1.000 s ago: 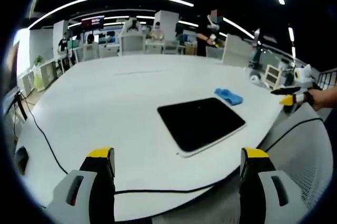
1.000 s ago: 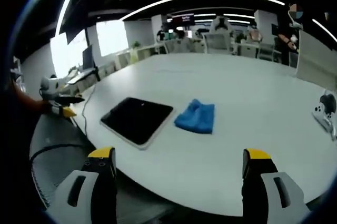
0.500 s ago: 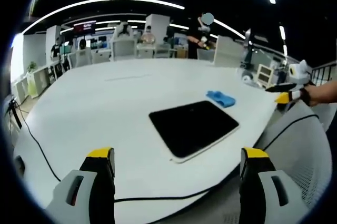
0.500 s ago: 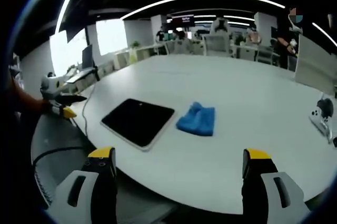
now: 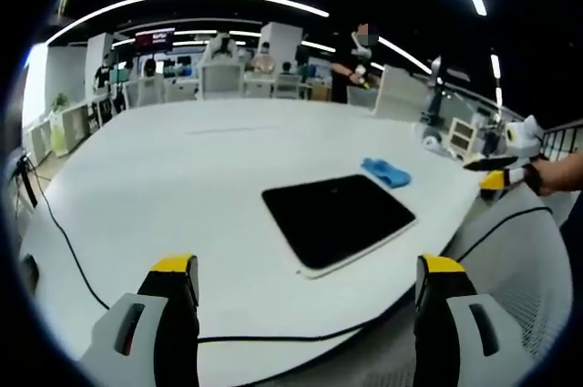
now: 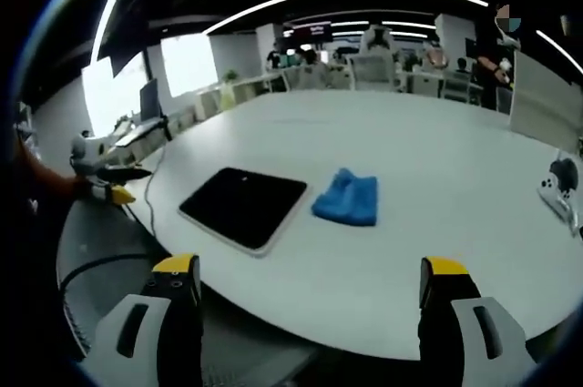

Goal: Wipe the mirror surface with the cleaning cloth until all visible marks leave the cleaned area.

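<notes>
In the right gripper view, the left gripper (image 6: 117, 182), grey with yellow-tipped jaws, is seen at the far left, held by a person's hand just off the edge of the large white oval table (image 6: 437, 178); from this angle it cannot be told whether its jaws are apart. Next along, the dark, flat rectangular mirror with a pale rim (image 6: 244, 207) is laid on the table near its front edge. Just beside its right side, the crumpled blue cleaning cloth (image 6: 348, 198) is found lying loose, close to the rim though contact cannot be confirmed. At the far right a small white device (image 6: 557, 191) is set near the table edge.

In the left gripper view, a thin black cable (image 5: 64, 250) is draped across the table's left side, the mirror (image 5: 338, 218) is placed centrally with the cloth (image 5: 387, 171) beyond its far corner, and the right gripper (image 5: 496, 176) is held at the far right. In each view, the camera's own jaws are seen spread wide apart and nothing is held.

The task is judged to be at its opening: the cloth has not been picked up and wiping has not begun. The cloth must next be reached by the right gripper, approached from above, and clamped before being carried onto the mirror.
</notes>
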